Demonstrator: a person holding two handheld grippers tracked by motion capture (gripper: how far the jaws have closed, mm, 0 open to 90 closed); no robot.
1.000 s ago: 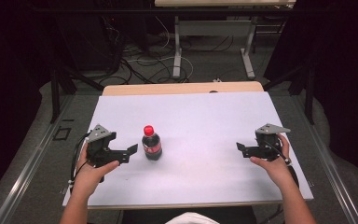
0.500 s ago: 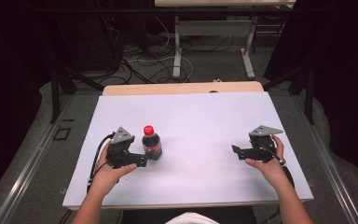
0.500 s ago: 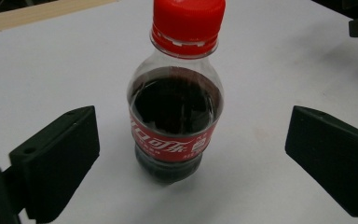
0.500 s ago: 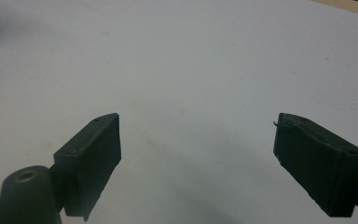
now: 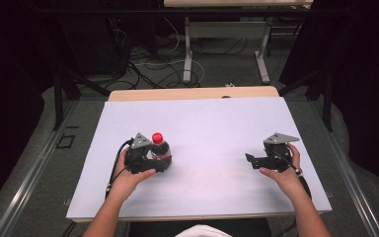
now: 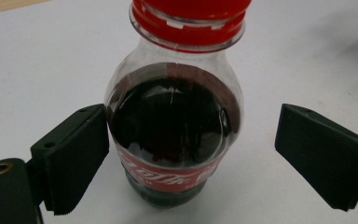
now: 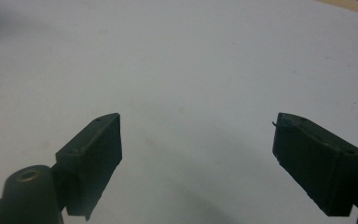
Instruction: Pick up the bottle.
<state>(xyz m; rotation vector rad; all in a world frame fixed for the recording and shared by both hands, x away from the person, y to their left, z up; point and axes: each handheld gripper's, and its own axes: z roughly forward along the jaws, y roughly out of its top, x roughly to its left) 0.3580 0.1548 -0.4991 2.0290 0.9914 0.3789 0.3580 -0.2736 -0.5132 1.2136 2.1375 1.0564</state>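
A small cola bottle (image 5: 159, 147) with a red cap stands upright on the white table top (image 5: 212, 123), left of centre. My left gripper (image 5: 165, 161) reaches around it from the left. In the left gripper view the bottle (image 6: 175, 121) stands between the jaws of the left gripper (image 6: 191, 158). One pad (image 6: 77, 154) is at the bottle's side, and the other pad (image 6: 321, 154) is still a gap away. These jaws have just been closing. My right gripper (image 5: 249, 159) rests open near the right side, and in its own view nothing but bare table lies between the jaws of the right gripper (image 7: 196, 154).
A wooden strip (image 5: 192, 93) borders the white top at the far edge. Beyond it the floor holds tangled cables (image 5: 148, 64) and the legs of another table (image 5: 187, 49). Dark curtains stand on both sides.
My left hand moved right and down to the bottle, and its jaws now straddle the bottle and stand narrower. The right hand shifted slightly left.
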